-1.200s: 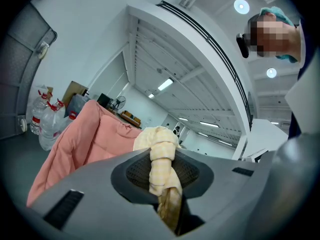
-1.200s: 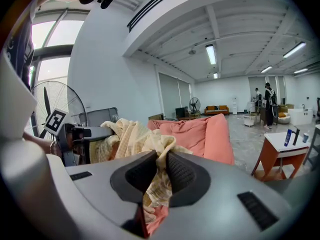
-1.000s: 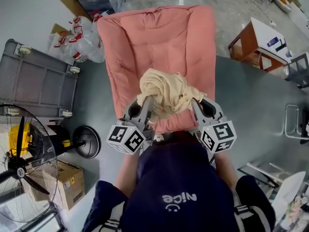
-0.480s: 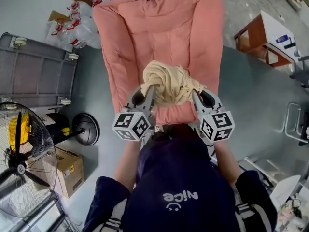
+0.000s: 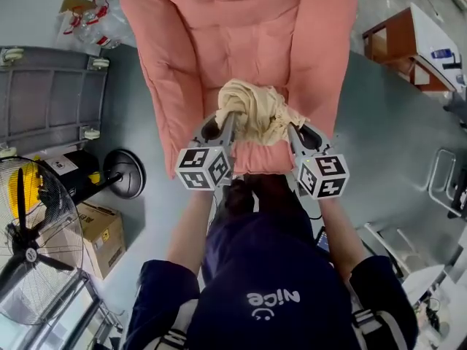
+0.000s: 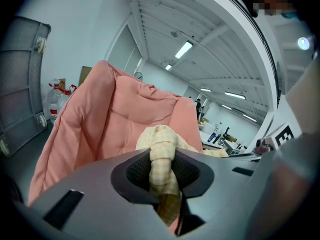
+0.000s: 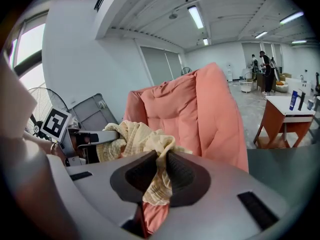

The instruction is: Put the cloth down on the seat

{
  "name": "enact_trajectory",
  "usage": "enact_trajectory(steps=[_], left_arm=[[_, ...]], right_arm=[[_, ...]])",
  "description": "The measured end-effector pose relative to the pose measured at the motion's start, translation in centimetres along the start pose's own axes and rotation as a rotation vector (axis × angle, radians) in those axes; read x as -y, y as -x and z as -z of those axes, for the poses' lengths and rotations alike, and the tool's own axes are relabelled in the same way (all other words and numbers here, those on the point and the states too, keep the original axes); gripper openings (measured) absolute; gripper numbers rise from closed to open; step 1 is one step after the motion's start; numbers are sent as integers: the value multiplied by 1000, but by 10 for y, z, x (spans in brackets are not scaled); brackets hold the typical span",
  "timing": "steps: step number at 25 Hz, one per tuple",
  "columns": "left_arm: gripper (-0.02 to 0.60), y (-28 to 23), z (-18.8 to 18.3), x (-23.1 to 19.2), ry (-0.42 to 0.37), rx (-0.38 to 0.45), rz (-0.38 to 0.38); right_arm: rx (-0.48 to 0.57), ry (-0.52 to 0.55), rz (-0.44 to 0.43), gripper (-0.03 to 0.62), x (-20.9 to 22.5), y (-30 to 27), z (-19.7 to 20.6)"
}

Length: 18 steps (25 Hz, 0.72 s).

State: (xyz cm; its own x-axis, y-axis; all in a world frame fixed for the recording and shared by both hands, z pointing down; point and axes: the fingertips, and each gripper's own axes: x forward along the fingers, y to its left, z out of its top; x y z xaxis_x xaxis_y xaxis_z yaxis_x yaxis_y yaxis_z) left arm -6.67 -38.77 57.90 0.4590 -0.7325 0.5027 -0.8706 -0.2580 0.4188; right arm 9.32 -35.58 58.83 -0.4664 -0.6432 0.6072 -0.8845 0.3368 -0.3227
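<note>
A bunched pale yellow checked cloth (image 5: 255, 114) hangs between both grippers over the front part of the pink padded seat (image 5: 241, 42). My left gripper (image 5: 228, 121) is shut on the cloth's left end; in the left gripper view a twisted roll of the cloth (image 6: 161, 161) is pinched between the dark pads. My right gripper (image 5: 290, 128) is shut on the right end, where a fold of the cloth (image 7: 157, 181) runs between its jaws. In the right gripper view the left gripper (image 7: 95, 139) shows beside the cloth. The pink seat (image 7: 200, 119) stands behind the cloth, and the same pink seat (image 6: 100, 129) fills the left gripper view.
A grey cart (image 5: 44, 100) stands left of the seat, with a floor fan (image 5: 29, 239) and a cardboard box (image 5: 98, 235) nearer me. Plastic bottles (image 5: 91, 20) lie at the back left. A wooden side table (image 5: 408, 46) stands to the right.
Both grippers have sunk with the cloth, which now hangs lower and closer over the seat cushion. The grip on both ends is unchanged.
</note>
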Motion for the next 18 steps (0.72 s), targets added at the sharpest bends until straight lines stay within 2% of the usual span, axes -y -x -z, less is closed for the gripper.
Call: enact_trajectory(steps=[4, 9, 18], left_arm=[[94, -27, 20, -20, -25, -63, -32], [94, -45, 47, -35, -18, -126, -81], [94, -66, 79, -67, 14, -178, -151]], right_arm=[[-37, -17, -3, 78, 18, -30, 14], [-71, -30, -5, 78, 34, -49, 30], [-115, -16, -3, 78, 46, -84, 51]])
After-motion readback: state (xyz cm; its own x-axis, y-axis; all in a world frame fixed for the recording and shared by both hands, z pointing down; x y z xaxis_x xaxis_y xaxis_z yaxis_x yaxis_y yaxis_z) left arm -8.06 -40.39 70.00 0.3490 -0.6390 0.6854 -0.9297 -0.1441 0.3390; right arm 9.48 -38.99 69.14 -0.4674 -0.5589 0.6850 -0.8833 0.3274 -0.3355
